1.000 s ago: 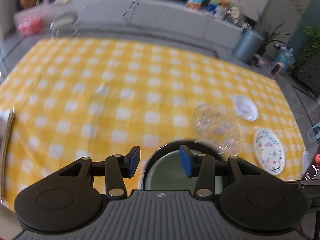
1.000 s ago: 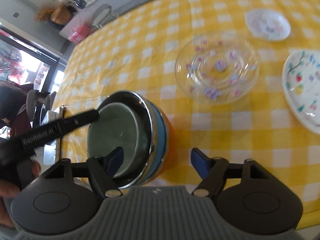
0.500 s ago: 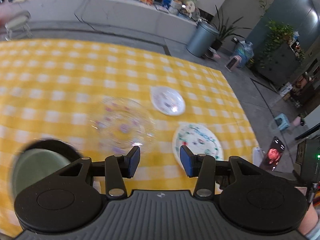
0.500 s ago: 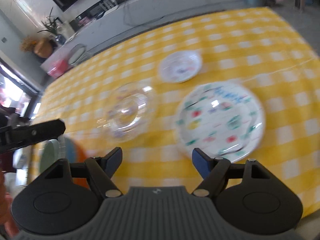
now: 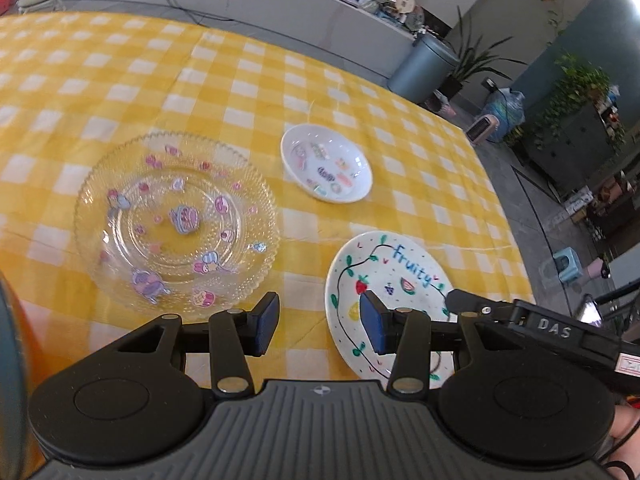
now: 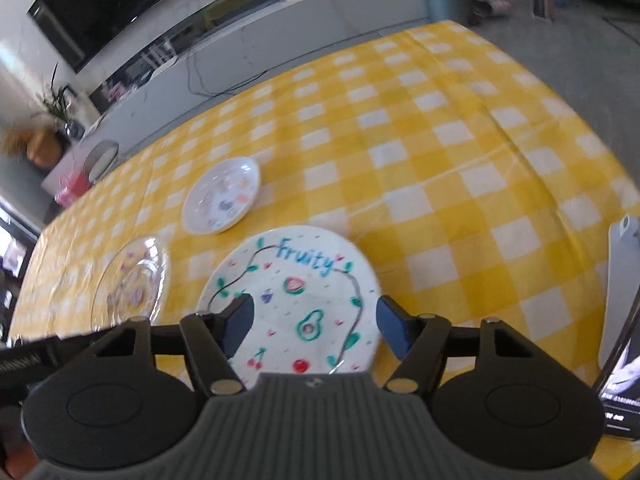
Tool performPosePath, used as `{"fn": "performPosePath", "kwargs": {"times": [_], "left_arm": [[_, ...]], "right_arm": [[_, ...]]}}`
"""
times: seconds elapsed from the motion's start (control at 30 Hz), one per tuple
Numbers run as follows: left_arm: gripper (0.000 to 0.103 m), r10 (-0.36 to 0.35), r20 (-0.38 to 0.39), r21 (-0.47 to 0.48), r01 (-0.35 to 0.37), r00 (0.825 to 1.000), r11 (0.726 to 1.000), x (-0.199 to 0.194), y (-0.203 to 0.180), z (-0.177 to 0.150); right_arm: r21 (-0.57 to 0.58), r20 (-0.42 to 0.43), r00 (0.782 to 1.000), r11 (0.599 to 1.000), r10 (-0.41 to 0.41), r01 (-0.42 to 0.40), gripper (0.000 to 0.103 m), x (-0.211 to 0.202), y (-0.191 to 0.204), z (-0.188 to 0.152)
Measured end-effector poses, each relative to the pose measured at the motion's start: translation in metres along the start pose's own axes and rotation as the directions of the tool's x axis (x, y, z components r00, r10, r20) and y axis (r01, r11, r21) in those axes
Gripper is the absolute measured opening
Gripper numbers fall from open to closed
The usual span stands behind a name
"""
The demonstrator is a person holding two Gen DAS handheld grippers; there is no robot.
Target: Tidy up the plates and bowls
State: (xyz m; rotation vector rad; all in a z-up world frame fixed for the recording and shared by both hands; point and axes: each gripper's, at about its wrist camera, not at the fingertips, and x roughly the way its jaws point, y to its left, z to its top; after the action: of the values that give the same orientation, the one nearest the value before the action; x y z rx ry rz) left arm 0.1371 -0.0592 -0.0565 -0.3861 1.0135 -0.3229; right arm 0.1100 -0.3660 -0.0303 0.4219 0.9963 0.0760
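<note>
A clear glass plate with pastel stickers (image 5: 176,220) lies on the yellow checked tablecloth (image 5: 120,72). A small white dish (image 5: 326,168) sits behind it, and a white "fruity" plate (image 5: 394,280) lies to the right. My left gripper (image 5: 318,322) is open and empty, above the gap between the glass plate and the fruity plate. My right gripper (image 6: 312,322) is open and empty, hovering just over the fruity plate (image 6: 292,288). The small dish (image 6: 222,200) and the glass plate (image 6: 130,284) show to its left.
The edge of a stack of bowls (image 5: 10,360) shows at the far left of the left wrist view. A phone on a stand (image 6: 622,340) stands at the table's right edge. A grey bin (image 5: 424,68) and plants stand beyond the table.
Both grippers have swung right, away from the stack of bowls, and now face the three plates. The right gripper has come closer to the fruity plate. Both stay open.
</note>
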Motion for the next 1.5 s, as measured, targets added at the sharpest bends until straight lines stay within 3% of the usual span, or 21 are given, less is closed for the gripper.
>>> {"fn": "performPosePath", "kwargs": {"times": [0.17,0.43,0.5,0.67,0.77,0.97,1.03,1.07,1.23,1.5], "left_arm": [[0.052,0.004,0.002,-0.021,-0.004,1.0,1.0,0.013,0.0,-0.002],[0.038,-0.014,-0.003,-0.039,0.014,1.0,0.999,0.02,-0.002,-0.002],[0.034,-0.026,-0.008,-0.032,0.026,1.0,0.999,0.021,-0.004,-0.002],[0.024,0.031,-0.017,0.009,-0.031,0.999,0.999,0.028,-0.012,-0.004],[0.024,0.062,0.006,0.037,-0.062,0.998,0.997,0.029,-0.016,-0.007],[0.024,0.04,-0.018,0.038,-0.039,0.999,0.998,0.034,-0.015,-0.007],[0.02,0.023,-0.03,0.026,-0.022,0.999,0.999,0.035,-0.013,-0.005],[0.013,0.013,-0.041,0.025,-0.012,0.999,1.0,0.037,-0.013,-0.004],[0.012,0.022,-0.029,0.033,-0.021,0.999,0.999,0.037,-0.016,-0.007],[0.012,0.045,0.004,0.04,-0.045,0.999,0.998,0.019,-0.014,-0.01]], "right_arm": [[0.04,0.018,1.0,0.999,0.022,-0.023,0.05,0.001,-0.008,0.002],[0.094,0.011,1.0,0.996,0.001,-0.002,0.032,0.009,-0.021,0.004],[0.103,0.002,1.0,0.995,-0.012,0.012,0.032,0.009,-0.023,0.004],[0.099,-0.023,1.0,0.995,-0.007,0.009,0.026,0.014,-0.022,0.001],[0.114,-0.024,1.0,0.993,-0.005,0.007,0.024,0.014,-0.024,0.001],[0.126,-0.023,1.0,0.992,-0.005,0.007,0.021,0.015,-0.027,0.0],[0.125,-0.023,1.0,0.992,-0.006,0.009,0.019,0.015,-0.026,0.0],[0.126,-0.022,1.0,0.992,-0.007,0.01,0.018,0.015,-0.026,0.0],[0.128,-0.022,1.0,0.992,-0.021,0.023,0.011,0.014,-0.026,-0.001],[0.139,-0.048,0.999,0.99,0.019,-0.012,0.009,0.009,-0.023,-0.008]]}}
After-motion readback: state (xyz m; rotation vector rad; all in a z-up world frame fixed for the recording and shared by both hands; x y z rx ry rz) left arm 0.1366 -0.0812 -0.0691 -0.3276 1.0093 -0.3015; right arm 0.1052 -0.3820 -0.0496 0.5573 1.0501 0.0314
